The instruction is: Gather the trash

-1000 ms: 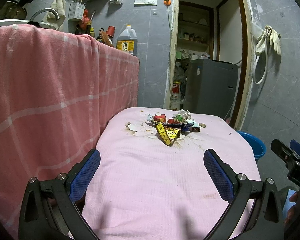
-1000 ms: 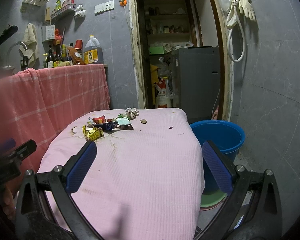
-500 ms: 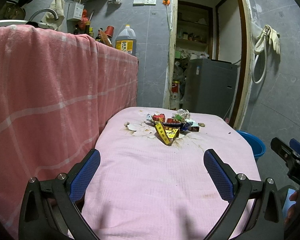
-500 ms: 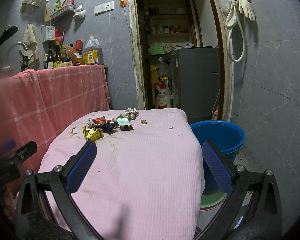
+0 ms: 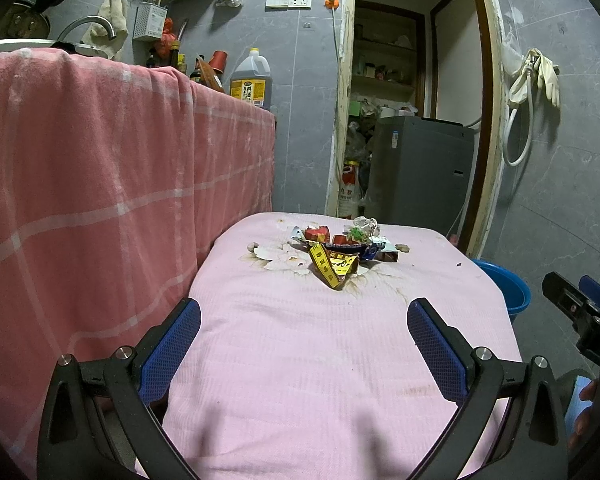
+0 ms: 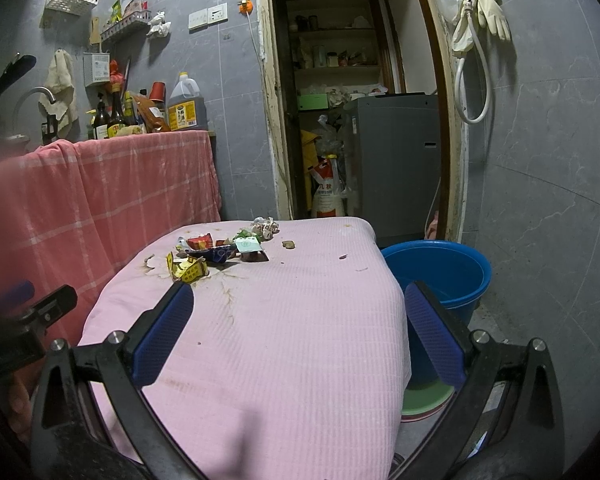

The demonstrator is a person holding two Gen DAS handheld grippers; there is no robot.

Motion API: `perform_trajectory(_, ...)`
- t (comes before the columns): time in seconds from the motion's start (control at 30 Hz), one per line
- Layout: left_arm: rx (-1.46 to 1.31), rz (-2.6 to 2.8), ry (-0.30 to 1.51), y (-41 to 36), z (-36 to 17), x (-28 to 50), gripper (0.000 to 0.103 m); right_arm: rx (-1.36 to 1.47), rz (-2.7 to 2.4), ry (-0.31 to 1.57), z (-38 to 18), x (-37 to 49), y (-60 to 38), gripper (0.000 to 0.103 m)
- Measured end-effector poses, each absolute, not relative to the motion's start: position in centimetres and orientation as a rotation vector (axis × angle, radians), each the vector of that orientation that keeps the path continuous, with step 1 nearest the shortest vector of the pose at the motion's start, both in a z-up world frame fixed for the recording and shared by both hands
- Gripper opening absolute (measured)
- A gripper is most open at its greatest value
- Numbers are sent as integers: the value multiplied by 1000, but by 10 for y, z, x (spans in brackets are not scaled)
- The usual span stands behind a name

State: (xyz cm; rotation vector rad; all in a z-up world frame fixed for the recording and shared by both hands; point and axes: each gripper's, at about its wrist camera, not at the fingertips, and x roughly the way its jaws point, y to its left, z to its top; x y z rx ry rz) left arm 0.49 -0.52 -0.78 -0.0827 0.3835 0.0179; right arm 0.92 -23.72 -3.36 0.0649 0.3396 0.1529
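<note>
Both grippers wide open, empty, over pink-covered table (image 5: 340, 360).
Left gripper (image 5: 304, 320) and right gripper (image 6: 300, 306) low in frame; wrapper pile (image 5: 340, 248) mid-frame; blue bucket (image 6: 444, 276) right.

Left gripper (image 5: 304, 320): held level and low, pointed forward; the jaws are spread wide and nothing is held between them.
Left gripper fingers (image 5: 171, 350): blue textured pads are turned inward on black arms.
Right gripper (image 6: 300, 304): held level and pointed forward, beside the left one; the jaws are spread wide and nothing is gripped.
Right gripper fingers (image 6: 432, 332): blue pads are seen on black arms.
Hands: fingertips are glimpsed at the frame edges behind each tool; the grasp cannot be made out.
</note>
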Motion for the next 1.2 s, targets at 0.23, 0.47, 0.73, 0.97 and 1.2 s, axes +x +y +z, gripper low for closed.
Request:
perform_trajectory(0.23, -83, 19, 383, -5, -8, 5, 102, 66, 153, 339, -34, 9, -237, 103)
perform_trajectory(0.47, -82, 18, 385, -8, -10, 5, 102, 68, 153, 340, -34, 9, -237, 103)
perform_trajectory(0.73, -83, 18, 386, -8, -10, 5, 102, 71, 155, 341, -31, 10, -238, 103)
perform_trajectory(0.97, -83, 18, 388, -9, -12, 5, 102, 77, 158, 343, -31, 10, -238, 103)
perform_trajectory(1.2, -92, 20, 388, -8, -14, 5, 101, 84, 162, 344, -30, 9, -238, 103)
